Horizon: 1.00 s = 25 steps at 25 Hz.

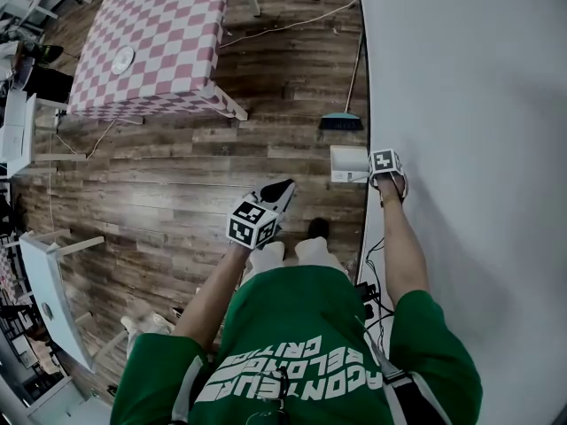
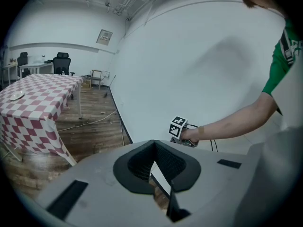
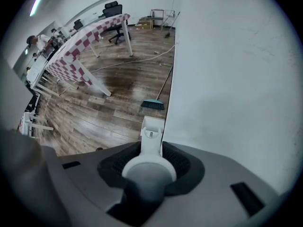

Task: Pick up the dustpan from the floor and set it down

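Observation:
The white dustpan [image 1: 348, 163] stands upright close to the foot of the white wall, pan end down. Its long handle [image 3: 150, 148] runs up between the jaws of my right gripper [image 3: 149, 163], which points straight down and is shut on the rounded handle end. In the head view the right gripper [image 1: 386, 175] sits just right of the pan. Whether the pan rests on the floor I cannot tell. My left gripper [image 1: 282, 189] hovers over the wooden floor left of the pan, shut, with nothing in it [image 2: 156, 174].
A broom with a teal head [image 1: 341, 121] leans on the wall just beyond the dustpan. A table with a red-checked cloth [image 1: 151, 42] stands further off to the left. A cable [image 1: 292, 23] crosses the floor. A white desk [image 1: 53, 295] is at my left.

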Available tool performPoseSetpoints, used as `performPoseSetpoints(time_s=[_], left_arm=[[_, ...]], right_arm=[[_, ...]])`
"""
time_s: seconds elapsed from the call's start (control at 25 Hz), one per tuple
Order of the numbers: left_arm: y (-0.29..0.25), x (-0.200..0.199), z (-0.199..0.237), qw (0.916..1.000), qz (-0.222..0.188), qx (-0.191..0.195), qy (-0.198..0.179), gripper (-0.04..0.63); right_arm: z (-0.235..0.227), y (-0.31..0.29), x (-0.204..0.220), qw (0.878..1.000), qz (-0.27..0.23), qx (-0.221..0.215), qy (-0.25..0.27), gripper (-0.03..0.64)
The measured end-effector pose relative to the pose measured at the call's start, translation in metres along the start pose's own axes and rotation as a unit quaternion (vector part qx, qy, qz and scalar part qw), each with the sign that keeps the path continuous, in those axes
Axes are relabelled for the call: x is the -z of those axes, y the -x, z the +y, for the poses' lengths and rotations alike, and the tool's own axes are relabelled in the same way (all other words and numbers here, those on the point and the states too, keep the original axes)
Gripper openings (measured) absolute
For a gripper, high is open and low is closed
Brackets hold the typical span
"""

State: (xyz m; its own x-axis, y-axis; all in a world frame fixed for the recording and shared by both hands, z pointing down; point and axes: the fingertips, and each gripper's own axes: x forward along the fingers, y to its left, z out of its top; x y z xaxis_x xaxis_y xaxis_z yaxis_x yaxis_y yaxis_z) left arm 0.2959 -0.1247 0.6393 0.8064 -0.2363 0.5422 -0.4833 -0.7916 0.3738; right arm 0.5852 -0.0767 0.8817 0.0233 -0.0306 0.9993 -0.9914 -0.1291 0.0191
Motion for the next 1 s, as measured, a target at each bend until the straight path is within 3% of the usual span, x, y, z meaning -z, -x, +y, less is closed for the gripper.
performPoseSetpoints(time_s=[0.2, 0.68, 0.84, 1.0], left_arm=[[0.008, 0.001, 0.003, 1.0000, 0.000, 0.005, -0.003, 0.003], [0.035, -0.004, 0.017, 0.9995, -0.032, 0.006, 0.006, 0.003], [0.046, -0.010, 0.024, 0.9984, -0.054, 0.006, 0.016, 0.003], [0.061, -0.014, 0.028, 0.9970, -0.074, 0.001, 0.024, 0.003]], right_arm=[[0.000, 0.007, 0.003, 1.000, -0.012, -0.001, -0.008, 0.195], [0.013, 0.098, -0.017, 0.991, -0.129, 0.009, 0.014, 0.213], [0.019, 0.145, -0.020, 0.981, -0.191, 0.033, 0.017, 0.213], [0.047, 0.196, -0.020, 0.962, -0.269, 0.023, 0.037, 0.212]])
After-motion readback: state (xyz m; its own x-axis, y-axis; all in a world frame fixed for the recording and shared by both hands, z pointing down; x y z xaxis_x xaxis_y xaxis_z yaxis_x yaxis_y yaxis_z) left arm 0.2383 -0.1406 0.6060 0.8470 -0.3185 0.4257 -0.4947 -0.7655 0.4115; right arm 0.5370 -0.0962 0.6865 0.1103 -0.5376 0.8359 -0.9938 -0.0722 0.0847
